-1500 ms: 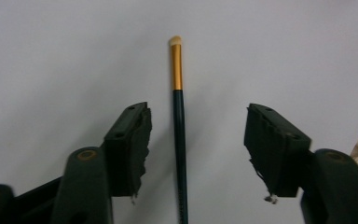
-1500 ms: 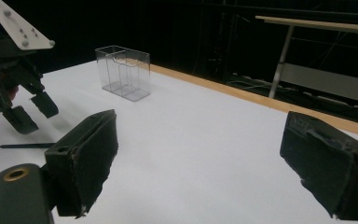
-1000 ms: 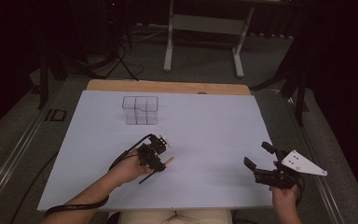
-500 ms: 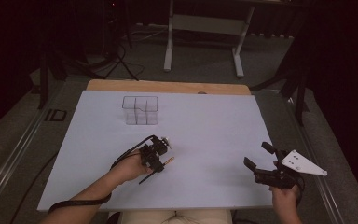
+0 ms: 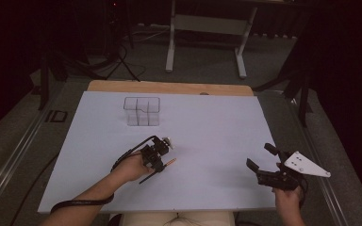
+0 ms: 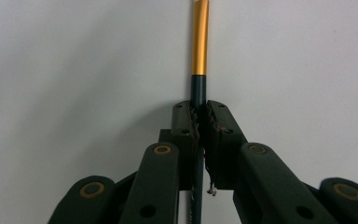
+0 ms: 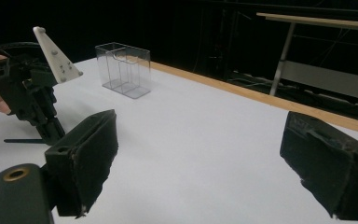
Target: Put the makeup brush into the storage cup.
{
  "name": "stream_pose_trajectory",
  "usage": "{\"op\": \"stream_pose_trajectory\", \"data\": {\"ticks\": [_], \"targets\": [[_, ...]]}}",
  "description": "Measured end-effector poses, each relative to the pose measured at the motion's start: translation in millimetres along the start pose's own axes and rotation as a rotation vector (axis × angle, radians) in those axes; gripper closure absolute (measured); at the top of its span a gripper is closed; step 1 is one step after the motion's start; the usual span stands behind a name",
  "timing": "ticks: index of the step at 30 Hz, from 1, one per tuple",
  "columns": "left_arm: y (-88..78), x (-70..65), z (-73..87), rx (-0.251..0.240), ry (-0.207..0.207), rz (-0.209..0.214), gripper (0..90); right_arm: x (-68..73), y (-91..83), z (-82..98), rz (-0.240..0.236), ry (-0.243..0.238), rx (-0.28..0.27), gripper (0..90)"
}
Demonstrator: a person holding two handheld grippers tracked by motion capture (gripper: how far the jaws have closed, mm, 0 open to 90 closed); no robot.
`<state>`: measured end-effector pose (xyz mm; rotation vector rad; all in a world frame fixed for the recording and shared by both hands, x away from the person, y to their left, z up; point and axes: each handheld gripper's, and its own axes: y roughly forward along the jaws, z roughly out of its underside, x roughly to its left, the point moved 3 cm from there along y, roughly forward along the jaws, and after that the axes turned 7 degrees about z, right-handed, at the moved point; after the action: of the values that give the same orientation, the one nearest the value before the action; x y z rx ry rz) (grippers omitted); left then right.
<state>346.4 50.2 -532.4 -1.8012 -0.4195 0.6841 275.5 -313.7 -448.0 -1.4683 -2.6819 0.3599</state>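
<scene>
Two grippers worked over the white table (image 5: 217, 122), and going from its left side to its right the left gripper (image 5: 162, 162) came first, set a little left of the middle and nearer the front edge than the back. Its jaws had just been closing and stood clamped on a slim brush (image 6: 199, 56), a dark stick with a golden sleeve. In the left gripper view the dark shaft (image 6: 198, 88) ran straight up between the two pads, which pressed on it from either side, and the golden sleeve stuck out past the jaw tips over the bare white top. In the high view the brush (image 5: 168, 164) lay low and slanted, its golden end toward the table's right side just beyond the jaws and its dark tail (image 5: 146, 179) reaching back toward the front edge beside the person's left hand (image 5: 131, 168). Whether it touched the table I could not tell. Behind it, well apart and toward the back edge, stood a clear divided box (image 5: 142, 111), upright. Far over, near the front right corner, the right gripper (image 5: 264, 160) was held in the right hand (image 5: 287, 200) with its jaws spread wide and nothing between them; in the right gripper view its two pads (image 7: 91, 154) framed bare table
</scene>
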Motion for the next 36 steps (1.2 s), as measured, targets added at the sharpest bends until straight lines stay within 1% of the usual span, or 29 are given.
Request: {"op": "stream_pose_trajectory", "data": {"ticks": [3, 4, 5, 8, 9, 11, 12, 13, 15, 16, 18, 20, 21, 22, 23, 25, 26, 28, 29, 30, 31, 32, 33, 34, 36], "targets": [[-0.5, -2.1, 0.6, -0.003, 0.019, -0.011, 84.4, -0.1, 0.2, 0.0, 0.001, -0.001, 0.001, 11.1], [-1.2, -2.5, 1.0, -0.003, 0.023, -0.007, 84.4, 0.0, 0.2, 0.0, 0.001, -0.001, 0.001, 11.2], [-1.9, -3.2, 1.6, -0.014, 0.018, 0.003, 84.4, 0.1, 0.1, 0.0, 0.002, -0.001, 0.001, 11.1], [-10.0, -3.8, 2.6, -0.07, 0.001, 0.013, 84.5, -0.2, 0.0, 0.1, 0.003, 0.0, 0.0, 11.2], [-14.1, -3.7, 2.7, -0.095, -0.008, 0.006, 84.5, -0.2, 0.2, 0.2, 0.003, 0.001, 0.002, 11.1], [-22.5, -4.6, 3.4, -0.129, -0.007, 0.018, 84.5, -0.2, 0.4, 0.5, 0.002, 0.005, 0.004, 11.2], [-27.4, -4.7, 3.9, -0.146, -0.008, 0.009, 84.5, -0.3, 0.5, 0.5, 0.002, 0.005, 0.004, 11.2], [-32.1, -5.6, 4.1, -0.171, -0.003, 0.022, 84.5, -0.2, 0.5, 0.5, 0.002, 0.005, 0.004, 11.2], [-41.4, -6.9, 4.9, -0.21, -0.008, 0.02, 84.5, 0.0, 0.3, 0.1, 0.004, 0.001, 0.001, 11.2], [-45.7, -8.4, 5.3, -0.234, 0.0, 0.023, 84.5, 0.1, 0.2, 0.0, 0.005, 0.001, 0.0, 11.2], [-53.2, -10.3, 6.6, -0.272, -0.001, 0.02, 84.5, 0.2, 0.2, 0.0, 0.005, 0.0, 0.0, 11.2], [-59.3, -12.7, 8.1, -0.318, 0.008, 0.032, 84.5, 0.1, 0.3, 0.2, 0.006, 0.002, 0.001, 11.2], [-61.5, -13.1, 8.8, -0.321, 0.005, 0.033, 84.5, 0.1, 0.4, 0.3, 0.005, 0.004, 0.002, 11.2], [-63.4, -13.5, 9.5, -0.34, 0.003, 0.035, 84.5, 0.1, 0.5, 0.4, 0.005, 0.004, 0.002, 11.1], [-65.1, -13.8, 10.3, -0.356, 0.008, 0.047, 84.5, 0.2, 0.5, 0.4, 0.005, 0.004, 0.003, 11.2], [-67.5, -13.2, 11.9, -0.372, 0.003, 0.048, 84.5, 0.3, 0.5, 0.4, 0.004, 0.004, 0.003, 11.2], [-68.7, -13.0, 12.8, -0.387, 0.003, 0.066, 84.5, 0.2, 0.5, 0.4, 0.005, 0.004, 0.003, 11.1], [-70.4, -12.0, 14.6, -0.413, -0.01, 0.08, 84.5, 0.0, 0.4, 0.3, 0.006, 0.003, 0.001, 11.2], [-71.5, -12.0, 15.7, -0.435, -0.002, 0.097, 84.5, 0.0, 0.4, 0.4, 0.005, 0.004, 0.001, 11.2], [-72.1, -12.0, 16.5, -0.447, -0.005, 0.107, 84.5, 0.1, 0.5, 0.5, 0.005, 0.005, 0.002, 11.2], [-72.6, -12.0, 17.3, -0.457, -0.007, 0.099, 84.5, 0.0, 0.6, 0.6, 0.004, 0.006, 0.003, 11.1], [-72.6, -12.0, 17.3, -0.457, -0.007, 0.099, 84.5, 0.0, 0.6, 0.6, 0.004, 0.006, 0.003, 11.1], [-73.4, -13.0, 18.6, -0.48, -0.006, 0.111, 84.5, -0.3, 0.9, 0.8, 0.004, 0.006, 0.003, 11.2], [-73.7, -13.5, 19.0, -0.483, -0.005, 0.107, 84.5, -0.4, 1.4, 1.1, 0.005, 0.006, 0.004, 11.2], [-74.5, -14.7, 19.7, -0.508, 0.004, 0.116, 84.5, -0.4, 1.8, 1.2, 0.004, 0.007, 0.004, 11.2]]}}
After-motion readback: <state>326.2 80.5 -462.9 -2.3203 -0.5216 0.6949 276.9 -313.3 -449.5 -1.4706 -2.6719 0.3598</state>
